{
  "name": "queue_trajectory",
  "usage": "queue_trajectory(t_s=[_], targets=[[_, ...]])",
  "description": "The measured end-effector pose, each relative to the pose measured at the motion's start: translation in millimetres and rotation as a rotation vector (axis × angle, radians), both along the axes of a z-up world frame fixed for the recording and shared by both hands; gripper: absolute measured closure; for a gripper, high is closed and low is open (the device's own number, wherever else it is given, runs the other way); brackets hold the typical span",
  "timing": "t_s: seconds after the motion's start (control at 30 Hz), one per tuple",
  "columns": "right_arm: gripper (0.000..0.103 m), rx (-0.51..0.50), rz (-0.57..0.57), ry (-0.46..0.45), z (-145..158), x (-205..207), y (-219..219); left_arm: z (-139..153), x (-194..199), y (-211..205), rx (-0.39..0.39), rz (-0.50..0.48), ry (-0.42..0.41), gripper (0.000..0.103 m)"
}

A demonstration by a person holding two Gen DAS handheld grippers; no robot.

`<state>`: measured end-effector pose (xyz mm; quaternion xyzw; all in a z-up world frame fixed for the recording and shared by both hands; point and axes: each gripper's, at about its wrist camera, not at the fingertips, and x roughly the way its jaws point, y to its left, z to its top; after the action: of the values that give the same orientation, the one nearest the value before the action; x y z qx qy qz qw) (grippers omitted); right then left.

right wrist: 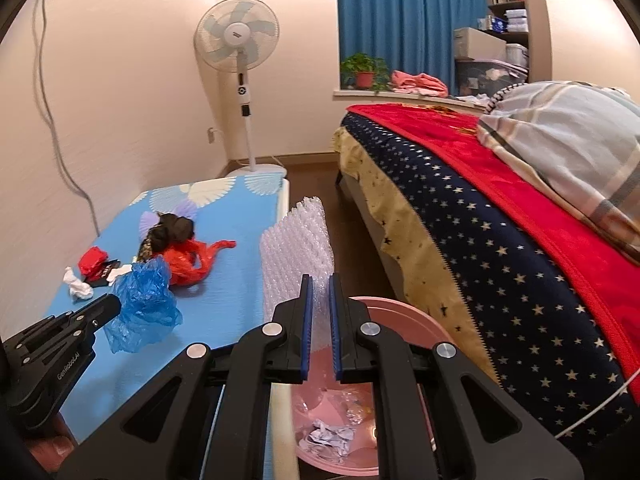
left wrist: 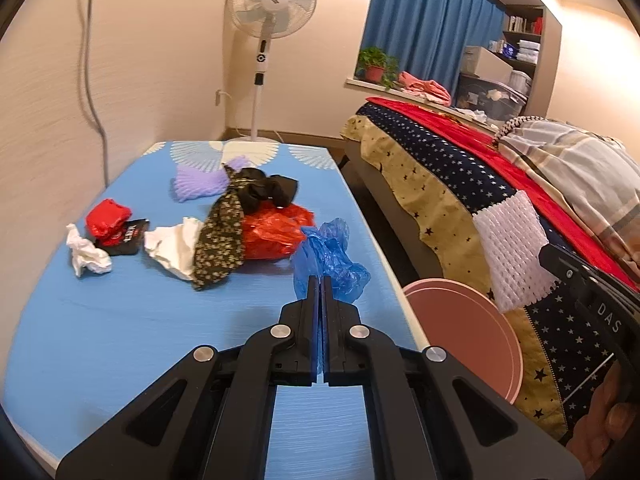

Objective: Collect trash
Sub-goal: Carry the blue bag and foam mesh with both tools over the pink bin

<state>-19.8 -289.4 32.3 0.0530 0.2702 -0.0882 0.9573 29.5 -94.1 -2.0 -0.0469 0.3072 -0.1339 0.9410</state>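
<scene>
My left gripper [left wrist: 319, 282] is shut on a crumpled blue plastic bag [left wrist: 330, 258], which bunches past its tips just over the blue table [left wrist: 120, 340]. The right wrist view shows the same bag [right wrist: 144, 304] hanging from that left gripper [right wrist: 114, 305]. My right gripper [right wrist: 320, 280] is shut on a white foam net sleeve [right wrist: 296, 240], held upright above the near rim of a pink bin [right wrist: 404, 314]. From the left wrist view the sleeve [left wrist: 512, 248] hangs over the bin [left wrist: 460, 320]. Crumpled paper [right wrist: 328, 438] lies inside the bin.
More trash lies on the table: a red plastic bag [left wrist: 276, 232], white tissues [left wrist: 88, 256], a red wrapper [left wrist: 107, 218], a black packet [left wrist: 128, 236], a purple foam net [left wrist: 198, 182], and patterned and black cloths [left wrist: 224, 236]. A bed [right wrist: 500, 220] stands right of the bin. A fan [left wrist: 264, 40] stands behind.
</scene>
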Motion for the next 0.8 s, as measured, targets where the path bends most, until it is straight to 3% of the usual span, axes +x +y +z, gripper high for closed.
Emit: queue_trajectory(t_s=[0.8], targets=[[0.094,-0.025,-0.167,0.014,0.8,-11.9,-43.0,-2.0,3.2,-59.6,-0.019,-0.119,-0.003,0.102]])
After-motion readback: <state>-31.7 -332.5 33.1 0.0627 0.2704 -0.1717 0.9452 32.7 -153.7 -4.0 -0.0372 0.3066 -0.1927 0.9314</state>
